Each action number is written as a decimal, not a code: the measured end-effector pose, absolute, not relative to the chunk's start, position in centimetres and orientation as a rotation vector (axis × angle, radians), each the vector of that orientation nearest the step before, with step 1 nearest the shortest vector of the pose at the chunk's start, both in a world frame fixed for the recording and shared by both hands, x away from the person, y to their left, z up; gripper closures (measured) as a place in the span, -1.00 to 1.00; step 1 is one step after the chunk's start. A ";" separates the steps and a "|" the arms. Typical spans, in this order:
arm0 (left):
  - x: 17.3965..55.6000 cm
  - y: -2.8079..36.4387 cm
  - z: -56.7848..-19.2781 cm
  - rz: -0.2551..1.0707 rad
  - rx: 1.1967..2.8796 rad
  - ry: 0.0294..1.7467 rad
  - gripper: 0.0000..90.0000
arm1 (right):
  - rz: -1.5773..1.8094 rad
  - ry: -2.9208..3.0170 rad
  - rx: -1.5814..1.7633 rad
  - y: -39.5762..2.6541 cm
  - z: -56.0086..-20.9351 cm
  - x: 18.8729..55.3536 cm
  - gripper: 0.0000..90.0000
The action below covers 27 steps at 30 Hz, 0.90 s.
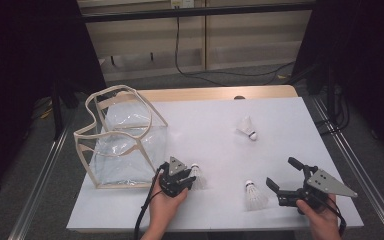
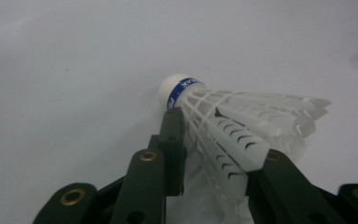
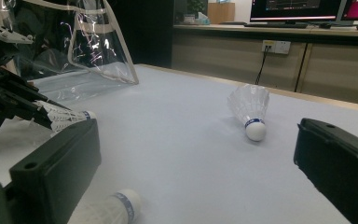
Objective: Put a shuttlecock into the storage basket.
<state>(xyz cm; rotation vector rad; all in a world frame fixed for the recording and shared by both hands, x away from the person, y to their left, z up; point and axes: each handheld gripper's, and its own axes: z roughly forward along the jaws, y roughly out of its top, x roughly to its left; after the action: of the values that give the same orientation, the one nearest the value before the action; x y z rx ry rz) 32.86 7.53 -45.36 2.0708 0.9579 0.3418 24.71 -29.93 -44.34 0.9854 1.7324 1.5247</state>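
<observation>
The left gripper (image 1: 187,181) sits near the front edge of the table (image 1: 210,125), left of the middle, and its two black jaws are clamped on the feather skirt of a shuttlecock (image 2: 228,130). In the left gripper view one jaw presses the skirt just behind the blue-banded white cork and the other presses the opposite side of the feathers; the cork points away from the gripper, over the white tabletop. The person's left hand (image 1: 166,200) holds the gripper body from below, with a black cable trailing off the front edge.

Just beside this gripper, toward the left edge of the table, stands a clear plastic bag (image 1: 122,137) with cream trim, its mouth open upward.

The right gripper (image 1: 280,175) is held near the front right corner, jaws spread wide with nothing between them. A second shuttlecock (image 1: 254,196) lies on the table near its jaws, cork pointing toward the far edge. A third shuttlecock (image 1: 246,128) lies well apart from both, farther back toward the far edge, right of the middle, cork pointing toward the right front.
</observation>
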 end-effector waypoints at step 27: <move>33.7 7.6 -43.9 0.144 2.025 0.963 0.97 | 1.536 1.712 0.996 -30.2 -44.3 24.7 -0.99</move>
<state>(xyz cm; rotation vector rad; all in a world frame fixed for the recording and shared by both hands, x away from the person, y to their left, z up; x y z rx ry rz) 33.73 7.60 -43.89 2.0252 0.9633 0.1436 24.65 -30.16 -44.29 0.9961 1.7124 1.5362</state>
